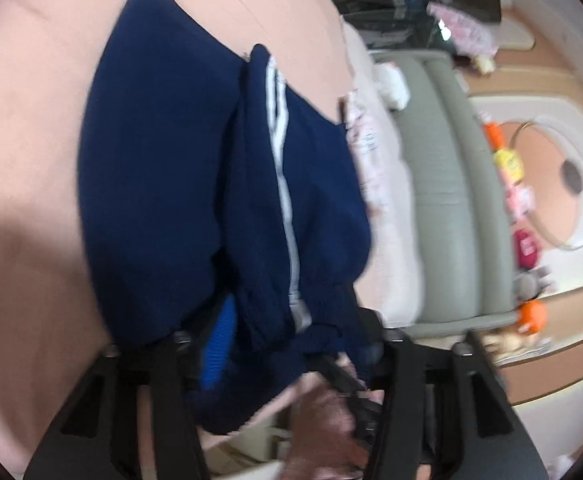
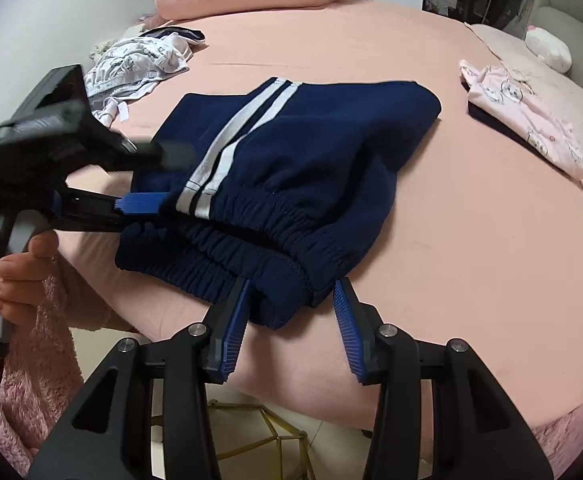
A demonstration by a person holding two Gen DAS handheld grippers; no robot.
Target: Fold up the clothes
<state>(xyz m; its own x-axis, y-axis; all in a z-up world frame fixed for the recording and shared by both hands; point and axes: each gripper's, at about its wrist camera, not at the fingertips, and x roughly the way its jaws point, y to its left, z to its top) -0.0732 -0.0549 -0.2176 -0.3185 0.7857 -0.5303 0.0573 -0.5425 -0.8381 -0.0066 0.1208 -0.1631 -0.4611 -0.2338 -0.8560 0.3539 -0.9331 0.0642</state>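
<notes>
Lying folded at the near edge of the pink bed (image 2: 431, 240), the navy trousers (image 2: 291, 152) risk unfolding or sliding off if the left gripper (image 2: 143, 204), clamped on the waistband, pulls while the right gripper (image 2: 291, 304) stands apart.

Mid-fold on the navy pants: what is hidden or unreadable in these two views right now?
- Left gripper jaws: left wrist view blurred, navy pants cover them.
- Layers under the pants' top fold: hidden in both views.
- Shelf items: blurred.
- White garment: partly behind the left gripper in the right wrist view.
</notes>
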